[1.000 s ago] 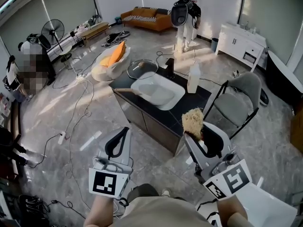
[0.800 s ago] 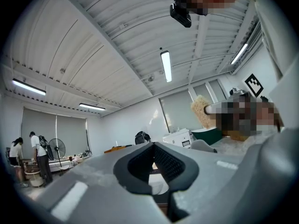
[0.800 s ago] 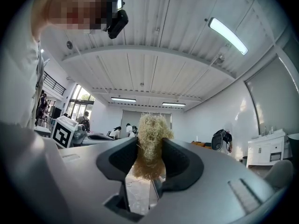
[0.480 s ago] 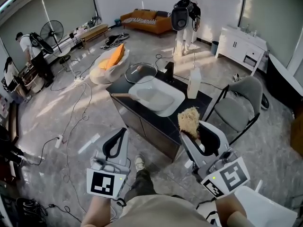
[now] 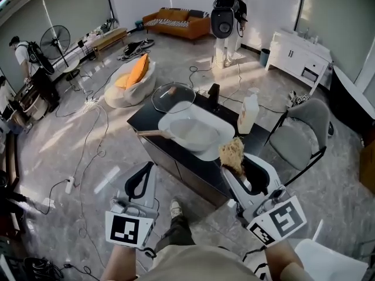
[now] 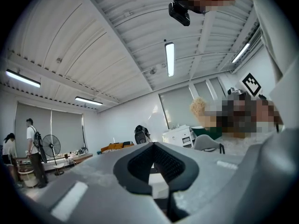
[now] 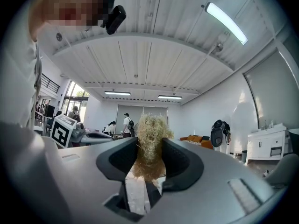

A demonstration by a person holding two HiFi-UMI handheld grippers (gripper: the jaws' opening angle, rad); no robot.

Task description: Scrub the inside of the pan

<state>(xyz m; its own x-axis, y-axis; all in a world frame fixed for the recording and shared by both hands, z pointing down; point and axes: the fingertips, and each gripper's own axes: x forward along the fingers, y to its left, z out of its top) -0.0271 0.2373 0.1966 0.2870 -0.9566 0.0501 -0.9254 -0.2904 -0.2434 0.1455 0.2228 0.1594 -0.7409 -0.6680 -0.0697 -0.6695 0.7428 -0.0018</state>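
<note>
A white pan [image 5: 190,132] with a wooden handle [image 5: 149,133] lies on a black counter [image 5: 145,117] ahead of me. My right gripper [image 5: 234,168] is shut on a tan fibrous scrubber [image 5: 232,154], held level just short of the counter's near edge. In the right gripper view the scrubber [image 7: 150,139] sticks up between the dark pads [image 7: 180,162]. My left gripper [image 5: 143,180] is lower left, apart from the counter. Its jaws are shut with nothing in them, and the left gripper view shows the pads [image 6: 156,164] closed together.
A glass lid [image 5: 173,95] lies behind the pan, with a white bottle [image 5: 248,115] and a dark upright object [image 5: 214,93] at the counter's back. A grey chair [image 5: 299,136] stands to the right. Cables cross the floor at left; people stand far left.
Both grippers have moved forward toward the counter, which now sits nearer in the head view. The right gripper still holds the scrubber and the left stays shut.
</note>
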